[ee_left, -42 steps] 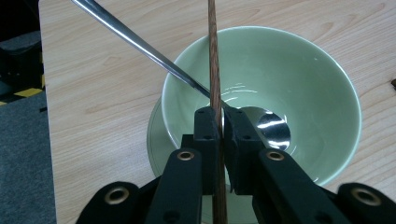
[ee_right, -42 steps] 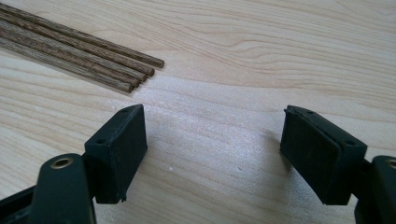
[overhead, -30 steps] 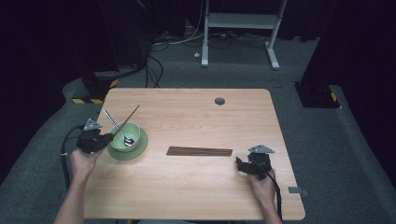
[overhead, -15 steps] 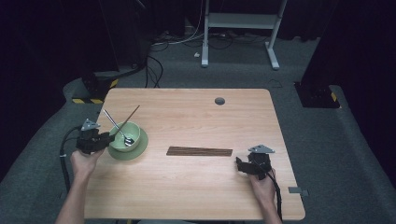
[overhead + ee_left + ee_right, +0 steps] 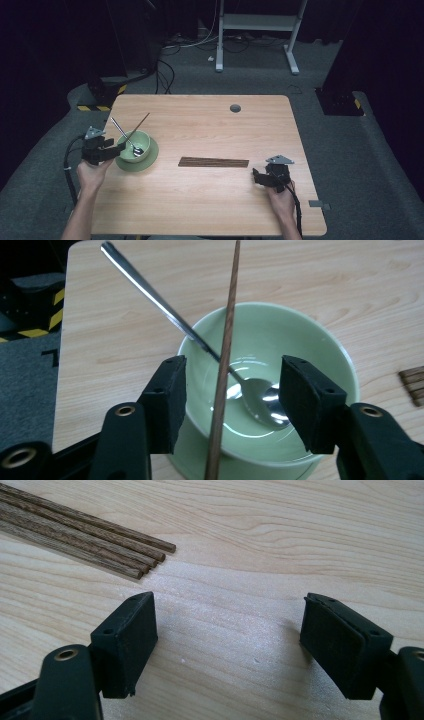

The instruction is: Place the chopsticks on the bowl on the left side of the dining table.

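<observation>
Your left hand-held gripper (image 5: 227,390) sits at the near rim of the green bowl (image 5: 300,335), which rests on a matching saucer (image 5: 150,159) toward the left side of the worktop (image 5: 210,120). A single wooden chopstick (image 5: 226,347) leans in the bowl beside a metal spoon (image 5: 235,377) whose bowl lies on the bottom.

That chopstick looks light, thin and stiff, and with its smooth round shaft it will likely roll or slide if disturbed. If you take it again, I'd grip it across the shaft just above the bowl's rim, squarely between the pads. The bowl looks ceramic, so treat it as breakable and avoid nudging it.

The left jaws have just been opening. They now stand about halfway apart with the chopstick running up between them, clear of both pads, so nothing is held.

Your right hand-held gripper (image 5: 227,640) hovers low over bare wood with its jaws wide apart and nothing between them, near the end of the bundle of chopsticks (image 5: 85,540) lying flat mid-worktop.
</observation>
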Tool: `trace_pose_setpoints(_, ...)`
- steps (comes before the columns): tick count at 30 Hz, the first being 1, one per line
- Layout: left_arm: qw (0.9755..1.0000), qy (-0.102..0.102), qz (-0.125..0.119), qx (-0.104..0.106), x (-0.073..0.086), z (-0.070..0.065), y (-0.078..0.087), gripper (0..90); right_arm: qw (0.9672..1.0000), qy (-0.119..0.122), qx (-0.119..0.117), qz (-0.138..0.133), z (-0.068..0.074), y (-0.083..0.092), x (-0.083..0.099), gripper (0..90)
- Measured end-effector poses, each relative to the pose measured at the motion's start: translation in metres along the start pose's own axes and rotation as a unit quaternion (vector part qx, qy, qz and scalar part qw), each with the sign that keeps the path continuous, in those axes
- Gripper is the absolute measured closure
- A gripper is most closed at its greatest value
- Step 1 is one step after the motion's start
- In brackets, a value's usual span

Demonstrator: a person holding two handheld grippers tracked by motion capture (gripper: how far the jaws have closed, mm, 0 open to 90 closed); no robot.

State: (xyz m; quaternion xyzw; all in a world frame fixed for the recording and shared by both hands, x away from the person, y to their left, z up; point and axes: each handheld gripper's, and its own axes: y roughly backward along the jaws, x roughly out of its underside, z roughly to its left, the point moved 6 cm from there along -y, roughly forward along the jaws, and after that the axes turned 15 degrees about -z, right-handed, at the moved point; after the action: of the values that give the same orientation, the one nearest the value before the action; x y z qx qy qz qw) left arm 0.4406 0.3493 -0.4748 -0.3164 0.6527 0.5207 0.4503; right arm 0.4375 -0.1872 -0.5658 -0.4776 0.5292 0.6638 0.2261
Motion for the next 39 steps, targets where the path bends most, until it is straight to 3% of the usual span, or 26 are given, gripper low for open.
trace_pose_setpoints(2, 0.9999, 0.009, -0.008, 0.001, -0.002, -0.005, 0.002, 42.4, 1.0000, 0.000, 0.000, 0.000, 0.000, 0.000, 0.000, 22.2)
trace_pose_setpoints(9, 0.9994, 0.002, -0.034, 0.010, -0.010, -0.023, 0.007, 38.3, 1.0000, 0.000, 0.000, 0.000, 0.000, 0.000, 0.000, 22.3)
trace_pose_setpoints(21, 0.9993, -0.010, -0.030, 0.021, -0.008, -0.047, -0.003, 35.5, 1.0000, 0.000, 0.000, 0.000, 0.000, 0.000, 0.000, 22.3)
trace_pose_setpoints(29, 0.9985, 0.000, -0.037, 0.040, -0.011, -0.059, -0.008, 33.9, 1.0000, 0.000, 0.000, 0.000, 0.000, 0.000, 0.000, 22.3)
trace_pose_setpoints(39, 0.9984, 0.001, -0.035, 0.045, -0.016, -0.071, -0.011, 30.6, 1.0000, 0.000, 0.000, 0.000, 0.000, 0.000, 0.000, 22.3)
